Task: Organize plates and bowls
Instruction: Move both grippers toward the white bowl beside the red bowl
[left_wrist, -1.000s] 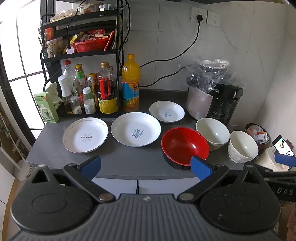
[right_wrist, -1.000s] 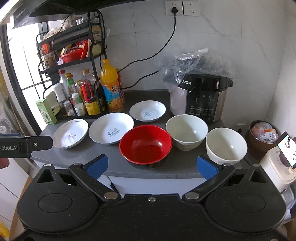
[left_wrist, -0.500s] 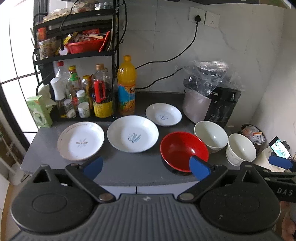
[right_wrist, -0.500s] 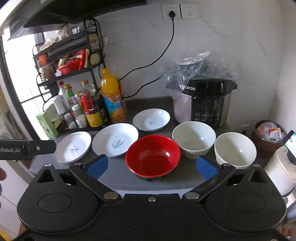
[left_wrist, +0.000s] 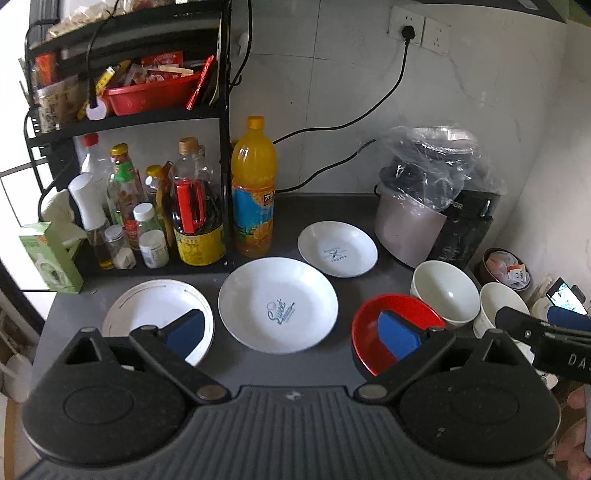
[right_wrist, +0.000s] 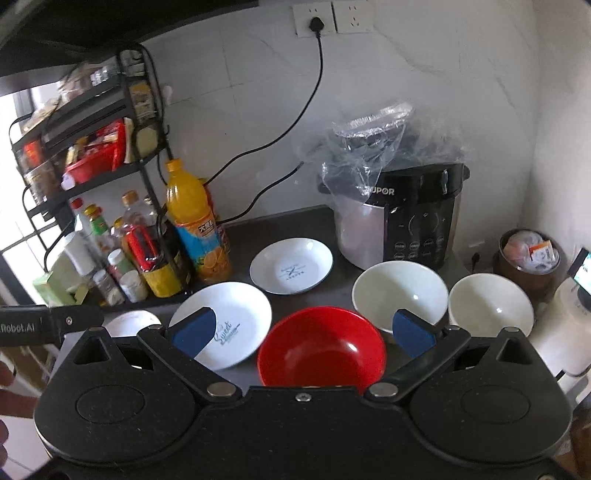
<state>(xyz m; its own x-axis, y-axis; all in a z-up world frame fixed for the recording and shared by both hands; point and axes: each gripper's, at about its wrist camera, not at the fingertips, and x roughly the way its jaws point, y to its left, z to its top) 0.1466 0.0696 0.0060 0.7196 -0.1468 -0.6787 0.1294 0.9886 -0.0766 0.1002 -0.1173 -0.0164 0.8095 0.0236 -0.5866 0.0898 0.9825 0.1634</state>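
Note:
Three white plates lie on the dark counter: a rimmed one (left_wrist: 147, 314) at the left, a large one (left_wrist: 277, 303) in the middle and a small one (left_wrist: 338, 248) behind it. To their right stand a red bowl (left_wrist: 373, 343) and two white bowls (left_wrist: 445, 291) (left_wrist: 498, 306). My left gripper (left_wrist: 291, 334) is open above the front edge, with nothing between its fingers. My right gripper (right_wrist: 301, 332) is open too, over the red bowl (right_wrist: 321, 347), beside the large plate (right_wrist: 236, 317) and the white bowls (right_wrist: 399, 291) (right_wrist: 491, 304).
A black rack (left_wrist: 129, 122) with bottles and jars stands at the back left, an orange drink bottle (left_wrist: 254, 192) beside it. A rice cooker (right_wrist: 410, 218) under a plastic bag sits at the back right. A brown tub (right_wrist: 528, 254) is against the right wall.
Both grippers have moved forward and lower toward the counter, so the plates and bowls look closer. Both stay open. Nothing on the counter has moved.

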